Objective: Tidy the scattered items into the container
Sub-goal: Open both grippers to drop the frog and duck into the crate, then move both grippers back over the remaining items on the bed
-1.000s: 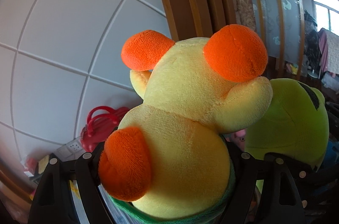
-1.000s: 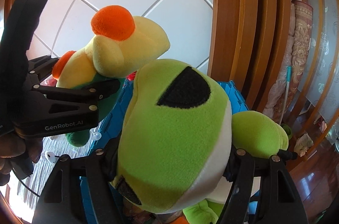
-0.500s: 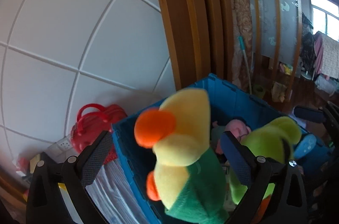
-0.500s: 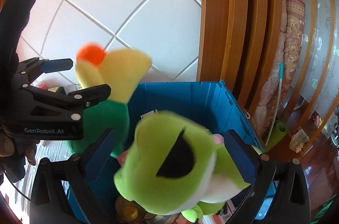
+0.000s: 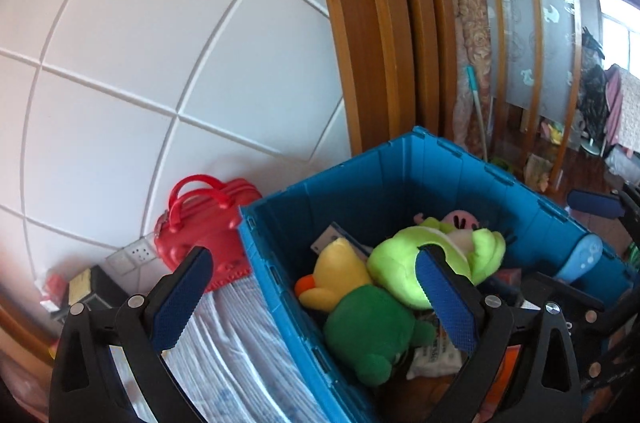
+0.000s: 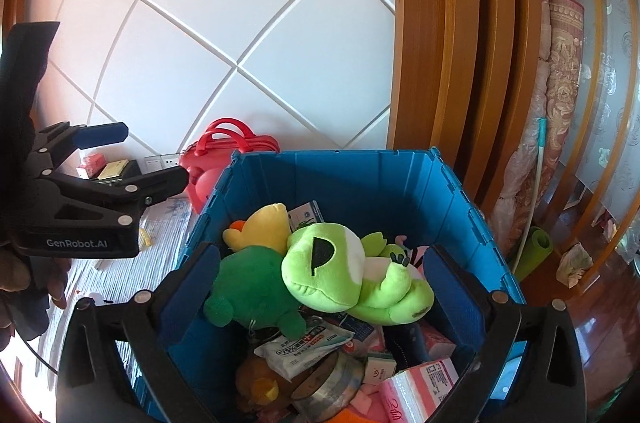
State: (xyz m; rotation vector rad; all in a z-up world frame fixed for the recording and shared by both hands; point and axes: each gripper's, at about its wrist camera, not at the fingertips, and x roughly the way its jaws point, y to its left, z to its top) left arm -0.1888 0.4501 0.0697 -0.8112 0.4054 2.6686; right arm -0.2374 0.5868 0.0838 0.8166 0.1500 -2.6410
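Two soft toys lie inside a blue crate (image 6: pixel 360 179) that stands against a white tiled wall (image 6: pixel 224 23), beside wooden door trim (image 6: pixel 460 55). In the right wrist view, the light green frog (image 6: pixel 336 271) sprawls at the centre of the frame, its black eye patch facing up. The yellow duck (image 6: pixel 256 263) in its dark green outfit lies touching the frog on the left, its orange beak towards the crate's left wall. Below them in the frame sit a white wipes packet (image 6: pixel 304 347), a roll of tape (image 6: pixel 328 379) and pink boxes (image 6: pixel 420 383).

The right gripper (image 6: pixel 320 287) hangs above the crate with its blue-padded fingers spread wide and nothing between them. The left gripper (image 6: pixel 124 159), seen at the left edge of the same view, is also spread, with nothing in it.

In the left wrist view, the left gripper (image 5: pixel 316 303) frames the crate's near left corner from the bottom of the frame, one finger (image 5: pixel 180 299) outside the crate (image 5: pixel 280 295) and the other over the frog (image 5: pixel 404 275). The duck (image 5: pixel 352 307) lies at lower centre. A red handbag (image 5: pixel 204 223) rests against the wall at centre left, and a rolled rug (image 5: pixel 472 51) stands at upper right beside the door trim.
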